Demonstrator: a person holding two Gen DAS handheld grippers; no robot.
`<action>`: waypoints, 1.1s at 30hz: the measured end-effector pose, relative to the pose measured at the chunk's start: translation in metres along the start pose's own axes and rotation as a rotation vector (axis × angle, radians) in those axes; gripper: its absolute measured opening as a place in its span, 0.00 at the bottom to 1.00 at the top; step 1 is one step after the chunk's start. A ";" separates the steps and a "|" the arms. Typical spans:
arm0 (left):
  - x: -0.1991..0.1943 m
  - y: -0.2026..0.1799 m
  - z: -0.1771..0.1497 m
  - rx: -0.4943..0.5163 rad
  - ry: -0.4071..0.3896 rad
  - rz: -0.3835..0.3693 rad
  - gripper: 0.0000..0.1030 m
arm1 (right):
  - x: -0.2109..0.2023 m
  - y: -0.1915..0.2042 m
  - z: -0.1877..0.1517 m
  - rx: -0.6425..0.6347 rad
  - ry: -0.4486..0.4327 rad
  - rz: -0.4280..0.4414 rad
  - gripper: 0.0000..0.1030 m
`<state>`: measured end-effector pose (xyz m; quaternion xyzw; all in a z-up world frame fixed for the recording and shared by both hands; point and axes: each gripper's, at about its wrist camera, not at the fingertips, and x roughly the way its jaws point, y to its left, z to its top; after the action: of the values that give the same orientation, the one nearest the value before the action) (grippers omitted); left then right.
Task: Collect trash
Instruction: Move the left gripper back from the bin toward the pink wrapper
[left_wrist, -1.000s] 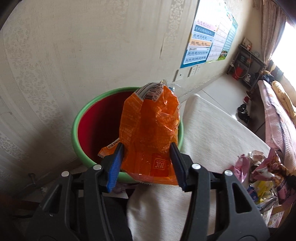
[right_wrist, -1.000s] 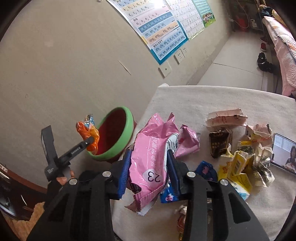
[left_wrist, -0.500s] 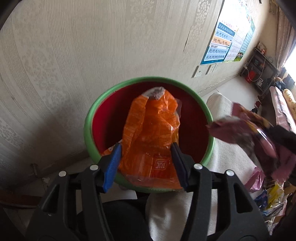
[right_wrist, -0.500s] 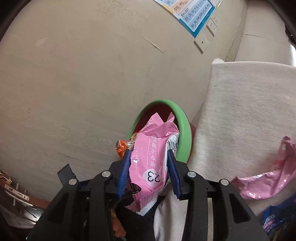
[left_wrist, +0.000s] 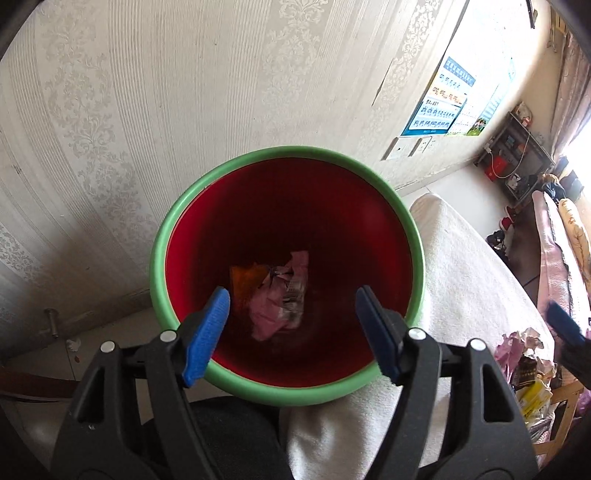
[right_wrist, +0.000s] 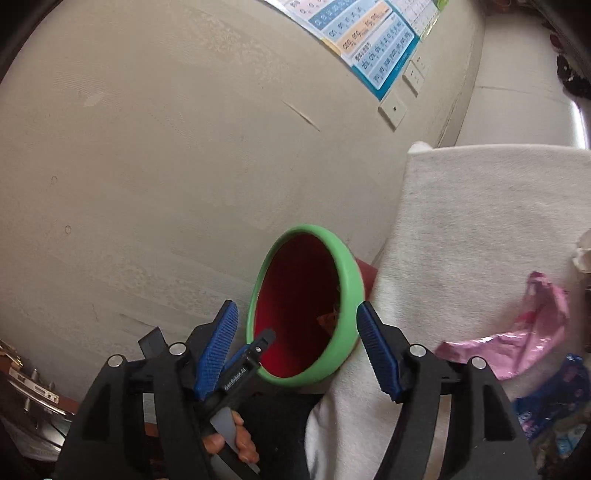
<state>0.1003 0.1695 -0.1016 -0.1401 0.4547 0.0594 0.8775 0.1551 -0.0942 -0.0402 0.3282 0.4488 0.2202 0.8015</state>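
Note:
A red bin with a green rim (left_wrist: 413, 236) stands on the floor between the wall and the cloth-covered table. An orange wrapper (left_wrist: 245, 282) and a pink wrapper (left_wrist: 277, 302) lie at its bottom. My left gripper (left_wrist: 291, 328) is open and empty just above the bin's mouth. My right gripper (right_wrist: 297, 343) is open and empty, beside the bin (right_wrist: 347, 280), which shows side-on. The left gripper's finger (right_wrist: 255, 350) pokes over the rim in the right wrist view. More wrappers lie on the table: a pink one (right_wrist: 517, 339) and a blue one (right_wrist: 554, 398).
The white-clothed table (left_wrist: 472, 280) runs right of the bin, with a trash pile (left_wrist: 528, 365) at its far part. A wallpapered wall (left_wrist: 184, 92) with a poster (left_wrist: 447, 107) is behind. A dark seat (left_wrist: 229, 435) lies below the grippers.
Both grippers have opened. The orange wrapper left my left gripper and the pink wrapper left my right one; both now lie at the bin's bottom.

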 end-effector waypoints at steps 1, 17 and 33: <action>0.001 -0.002 0.001 0.000 -0.001 0.000 0.67 | -0.012 -0.003 -0.004 -0.016 -0.014 -0.027 0.66; 0.013 0.000 0.043 -0.162 -0.224 0.054 0.78 | -0.108 -0.082 -0.058 0.023 -0.145 -0.262 0.72; 0.045 0.020 0.061 -0.270 -0.307 0.105 0.81 | -0.085 -0.086 -0.062 -0.005 -0.104 -0.279 0.72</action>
<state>0.1689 0.2058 -0.1088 -0.2217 0.3104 0.1861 0.9055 0.0640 -0.1880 -0.0776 0.2719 0.4475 0.0906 0.8471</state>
